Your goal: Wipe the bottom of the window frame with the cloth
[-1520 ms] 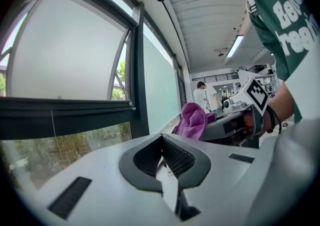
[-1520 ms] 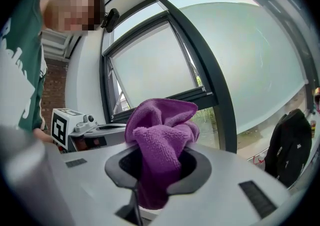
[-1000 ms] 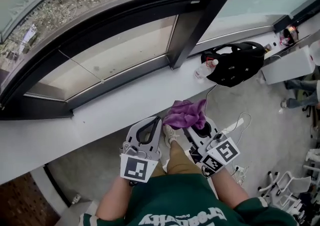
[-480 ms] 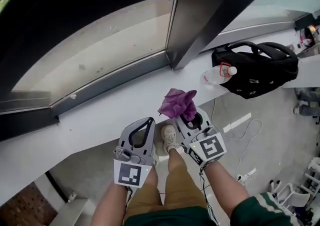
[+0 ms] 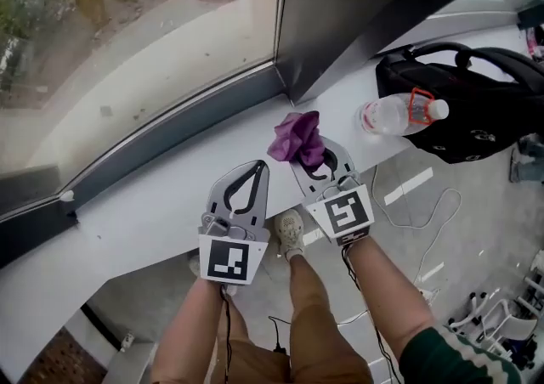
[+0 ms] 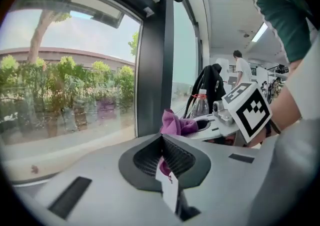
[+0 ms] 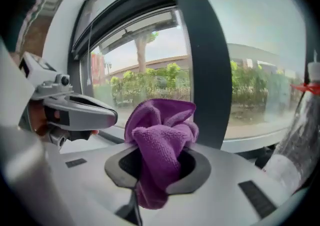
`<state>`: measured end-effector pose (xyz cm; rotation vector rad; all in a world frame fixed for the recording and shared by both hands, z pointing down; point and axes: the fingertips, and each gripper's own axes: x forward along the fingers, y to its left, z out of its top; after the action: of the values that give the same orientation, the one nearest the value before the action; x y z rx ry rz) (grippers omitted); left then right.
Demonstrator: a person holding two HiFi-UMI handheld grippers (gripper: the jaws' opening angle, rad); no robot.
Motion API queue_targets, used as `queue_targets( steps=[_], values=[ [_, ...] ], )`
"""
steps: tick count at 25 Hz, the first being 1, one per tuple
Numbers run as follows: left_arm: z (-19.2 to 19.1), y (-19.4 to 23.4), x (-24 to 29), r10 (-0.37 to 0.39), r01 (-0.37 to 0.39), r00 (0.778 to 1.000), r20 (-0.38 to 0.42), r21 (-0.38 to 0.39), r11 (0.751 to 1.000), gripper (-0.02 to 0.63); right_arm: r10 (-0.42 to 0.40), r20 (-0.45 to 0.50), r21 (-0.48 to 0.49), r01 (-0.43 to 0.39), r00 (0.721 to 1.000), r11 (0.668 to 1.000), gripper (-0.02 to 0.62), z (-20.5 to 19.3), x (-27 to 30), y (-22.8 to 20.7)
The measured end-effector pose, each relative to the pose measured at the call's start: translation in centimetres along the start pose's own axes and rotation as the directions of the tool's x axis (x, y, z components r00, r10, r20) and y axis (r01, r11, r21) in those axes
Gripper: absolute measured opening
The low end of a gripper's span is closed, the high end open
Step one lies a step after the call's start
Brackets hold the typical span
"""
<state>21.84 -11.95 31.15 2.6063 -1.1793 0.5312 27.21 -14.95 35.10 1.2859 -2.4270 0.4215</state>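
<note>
Right tongs [image 5: 316, 161] are clamped on a bunched purple cloth [image 5: 297, 138]. In the right gripper view the wad fills the dark jaw pads, bulges up above them and hangs a little below. The cloth is over the white window sill [image 5: 144, 212], near the foot of the dark upright post [image 5: 340, 8] and just short of the dark bottom strip of the window frame [image 5: 170, 132]. Can't tell if the cloth touches the sill; it isn't on the frame strip. Left tongs [image 5: 257, 167] are beside the right ones and a little apart from them, also over the sill. The left gripper view shows their jaws pressed together at the tips with nothing held, and only the purple cloth shows past them. Each gripper carries a marker cube, left [image 5: 228, 261] and right [image 5: 340, 212], with bare forearms behind them. To the right on the sill a clear plastic bottle [image 5: 395, 115] with a white cap and red ring lies on its side, touching or just beside a black bag [image 5: 476, 110] with looped handles. Below the sill edge a light shoe [image 5: 291, 229] stands on the grey floor between the two grippers, and a thin white cable [image 5: 429, 229] trails across the floor at right. Outside the glass [image 5: 127, 42] there is pale ground with some scrub. In the left gripper view a person in white stands far back in the room.
</note>
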Motion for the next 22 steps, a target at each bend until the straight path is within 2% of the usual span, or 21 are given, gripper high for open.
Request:
queue_targets(
  steps=[2, 6, 14, 19, 22],
  values=[
    [-1.4, -0.2, 1.5, -0.019, 0.019, 1.000, -0.004, -0.006, 1.000, 0.006, -0.004, -0.015, -0.052, 0.004, 1.000, 0.999, 0.107, -0.8, 1.4, 0.0],
    [-3.2, -0.2, 3.3, -0.056, 0.056, 0.998, -0.005, 0.008, 0.998, 0.006, -0.023, -0.039, -0.051, 0.021, 0.999, 0.998, 0.106, -2.7, 4.3, -1.1],
    [-5.9, 3.4, 5.7, 0.005, -0.006, 1.000, -0.020, -0.008, 1.000, 0.006, -0.045, -0.154, -0.065, 0.036, 0.987, 0.997, 0.107, -7.8, 9.3, -3.1],
    [-7.2, 3.8, 5.7, 0.006, -0.007, 0.999, -0.045, -0.021, 1.000, 0.006, -0.043, -0.270, -0.054, 0.030, 0.962, 0.998, 0.106, -11.2, 11.8, -4.1],
    [-7.8, 4.7, 5.7, 0.022, -0.024, 0.998, -0.065, -0.036, 0.999, 0.006, -0.037, -0.297, -0.033, 0.028, 0.954, 0.999, 0.106, -12.0, 12.8, -4.3]
  ],
)
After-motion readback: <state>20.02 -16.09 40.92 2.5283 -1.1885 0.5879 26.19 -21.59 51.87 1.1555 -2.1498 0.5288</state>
